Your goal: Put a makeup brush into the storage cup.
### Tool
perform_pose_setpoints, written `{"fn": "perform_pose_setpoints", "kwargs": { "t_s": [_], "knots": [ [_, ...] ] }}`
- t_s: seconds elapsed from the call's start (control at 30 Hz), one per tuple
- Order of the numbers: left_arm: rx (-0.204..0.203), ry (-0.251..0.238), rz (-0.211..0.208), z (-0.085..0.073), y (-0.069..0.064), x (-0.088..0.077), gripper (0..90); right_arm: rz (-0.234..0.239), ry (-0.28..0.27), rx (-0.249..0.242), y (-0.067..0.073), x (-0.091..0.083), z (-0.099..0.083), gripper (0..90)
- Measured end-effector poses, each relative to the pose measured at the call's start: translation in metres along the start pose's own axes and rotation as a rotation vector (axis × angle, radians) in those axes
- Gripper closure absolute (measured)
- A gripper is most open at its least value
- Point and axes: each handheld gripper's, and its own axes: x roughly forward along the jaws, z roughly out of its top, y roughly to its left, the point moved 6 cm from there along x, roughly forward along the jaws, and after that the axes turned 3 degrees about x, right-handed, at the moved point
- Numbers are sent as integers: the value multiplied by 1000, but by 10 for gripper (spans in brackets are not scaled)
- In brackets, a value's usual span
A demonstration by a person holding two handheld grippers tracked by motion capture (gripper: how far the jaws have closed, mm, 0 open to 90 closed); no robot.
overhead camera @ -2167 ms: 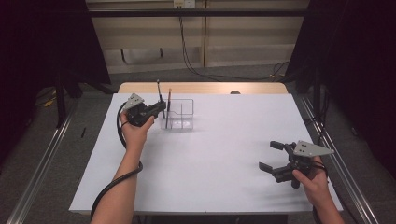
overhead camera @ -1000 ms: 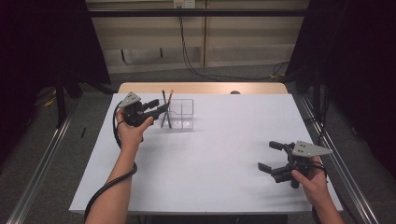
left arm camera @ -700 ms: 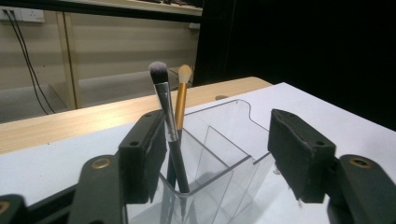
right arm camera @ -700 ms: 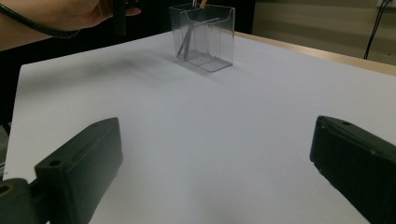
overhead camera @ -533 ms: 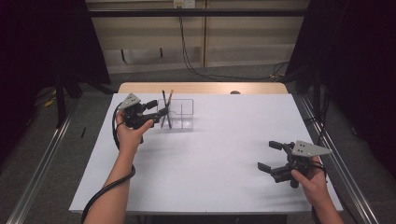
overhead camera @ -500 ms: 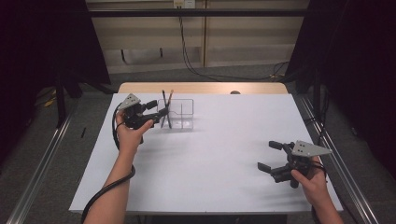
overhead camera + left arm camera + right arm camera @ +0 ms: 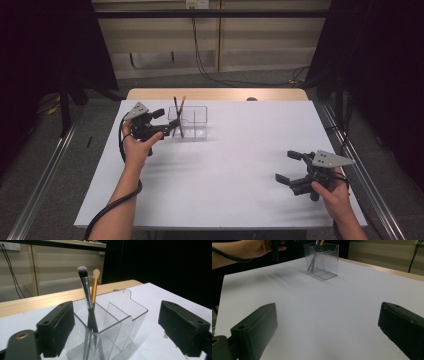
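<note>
Left gripper [image 7: 167,127]: my jaws have just been opening and stand wide, holding nothing; the black brush stands free between them, touched by neither pad.
Black brush [image 7: 87,300]: just ahead of my left jaws, leaning in the near compartment of the holder, bristles up. I judge that I have just let it go there.
Orange brush [image 7: 94,287]: right behind the black one, in what looks like the same compartment, crossing it.
Clear holder [image 7: 125,315]: its near corner sits between my left jaws, so a straight pull back should clear the rim without tipping it.
Right gripper [image 7: 290,166]: jaws wide apart and empty over bare table [image 7: 235,175], well away from the holder, I judge so as to leave my left room.
</note>
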Motion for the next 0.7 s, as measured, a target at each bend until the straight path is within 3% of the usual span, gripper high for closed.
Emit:
{"fn": "perform_pose_setpoints", "kwargs": {
  "t_s": [0.47,0.7],
  "knots": [
    [13,-10,-28,-4,-7,-9,1,-12,-8,6,0,1,1,17],
    [25,-19,-53,-3,-14,-13,0,-19,-10,8,1,2,1,17]
  ]
}}
